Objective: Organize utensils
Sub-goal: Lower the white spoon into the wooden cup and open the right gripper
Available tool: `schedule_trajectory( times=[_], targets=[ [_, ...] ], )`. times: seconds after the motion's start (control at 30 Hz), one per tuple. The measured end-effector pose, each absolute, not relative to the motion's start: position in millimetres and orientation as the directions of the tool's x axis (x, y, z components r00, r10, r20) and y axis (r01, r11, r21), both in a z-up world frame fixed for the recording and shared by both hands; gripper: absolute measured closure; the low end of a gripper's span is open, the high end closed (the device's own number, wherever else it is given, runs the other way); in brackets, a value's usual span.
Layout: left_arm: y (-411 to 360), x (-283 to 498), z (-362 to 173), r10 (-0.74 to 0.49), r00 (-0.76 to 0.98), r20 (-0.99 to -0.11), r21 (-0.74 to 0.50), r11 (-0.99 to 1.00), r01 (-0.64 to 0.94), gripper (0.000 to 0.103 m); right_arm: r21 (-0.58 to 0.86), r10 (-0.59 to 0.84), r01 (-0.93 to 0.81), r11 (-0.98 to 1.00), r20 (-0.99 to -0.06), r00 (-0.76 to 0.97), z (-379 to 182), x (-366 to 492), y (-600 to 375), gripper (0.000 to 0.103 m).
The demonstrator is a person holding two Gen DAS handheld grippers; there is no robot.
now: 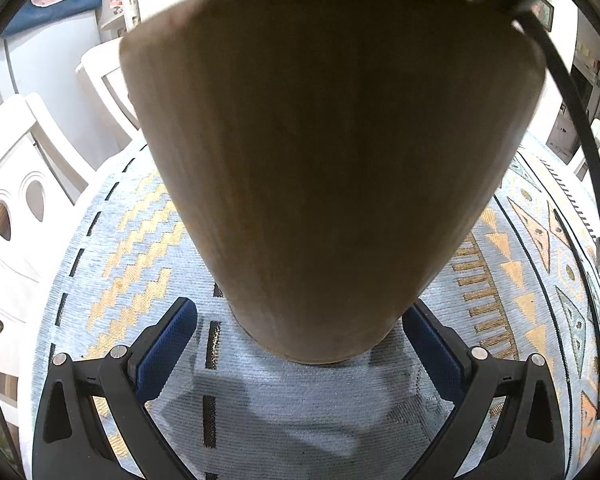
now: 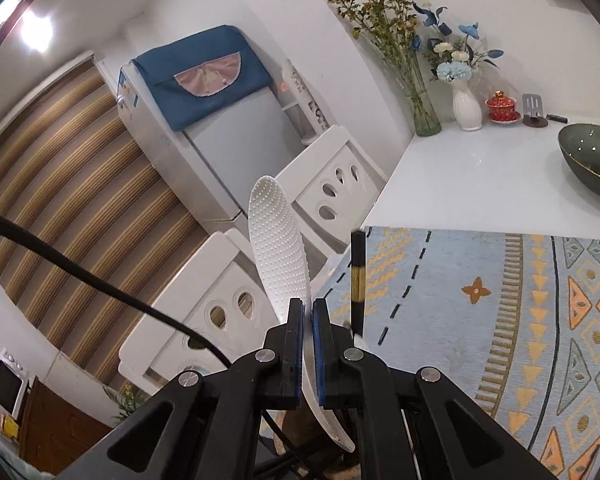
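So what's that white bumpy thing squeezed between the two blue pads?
A white rice paddle, clamped by the right gripper in the right wrist view.

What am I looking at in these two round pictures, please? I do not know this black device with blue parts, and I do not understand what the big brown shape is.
There is no robot here. A person holds a two-finger gripper in each hand, and a wide-angle camera on each looks along its fingers.

In the left view, the left gripper has its blue pads on either side of a wooden container, seen from very close. It stands on a patterned cloth.

In the right view, the right gripper is shut on a white dotted rice paddle, lifted in the air. A dark stick stands behind it. A dark bowl sits on the white table.
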State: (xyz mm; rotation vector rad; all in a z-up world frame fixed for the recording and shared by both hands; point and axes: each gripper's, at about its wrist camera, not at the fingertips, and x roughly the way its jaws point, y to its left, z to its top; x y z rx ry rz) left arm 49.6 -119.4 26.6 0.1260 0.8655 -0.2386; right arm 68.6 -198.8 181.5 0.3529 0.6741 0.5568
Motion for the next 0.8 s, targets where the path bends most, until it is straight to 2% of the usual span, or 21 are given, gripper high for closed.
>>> schedule_trajectory(
  times=[0.07,0.17,0.37,0.63,0.8],
  targets=[
    [-118.8,49.5,27.6,-0.158,0.625,-0.764,0.011,0.966,0.258,0.0,0.446,0.578,-0.379,0.811,-0.51,0.637,180.9,63.1,-197.9,0.093],
    [-119.9,46.5,29.4,-0.16,0.627,-0.763,0.01,0.966,0.258,0.0,0.439,0.577,-0.384,0.812,-0.512,0.636,180.3,54.8,-202.4,0.068],
    [-111.2,45.8,35.0,-0.163,0.63,-0.759,0.006,0.966,0.257,0.0,0.493,0.581,-0.338,0.802,-0.511,0.634,188.6,38.5,-221.0,0.066],
    [-115.2,44.7,37.0,-0.151,0.622,-0.768,0.018,0.966,0.258,0.0,0.612,0.562,-0.234,0.756,-0.422,0.712,202.1,-6.4,-254.3,0.059],
    [-125.5,42.7,40.2,-0.135,0.621,-0.772,0.037,0.966,0.256,0.0,0.629,0.545,-0.19,0.754,-0.438,0.715,198.2,-19.8,-259.9,0.059]
  ],
)
